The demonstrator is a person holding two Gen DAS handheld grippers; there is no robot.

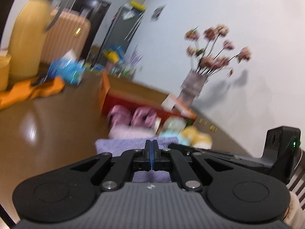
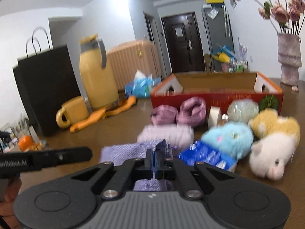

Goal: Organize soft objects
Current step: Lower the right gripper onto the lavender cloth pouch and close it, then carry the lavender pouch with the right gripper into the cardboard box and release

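A purple woven cloth lies on the brown table, and both grippers are on it. My right gripper is shut on a raised fold of the cloth. My left gripper is shut on the same purple cloth, which shows beyond and under its fingers. Behind the cloth lie a pale lilac fluffy roll, two pink rolls, a blue plush, a white plush and a yellow plush. An open red cardboard box stands behind them.
A blue packet lies beside the cloth. At the left stand a yellow jug, a yellow mug, a black paper bag and a tissue box. A vase of flowers is at the far right.
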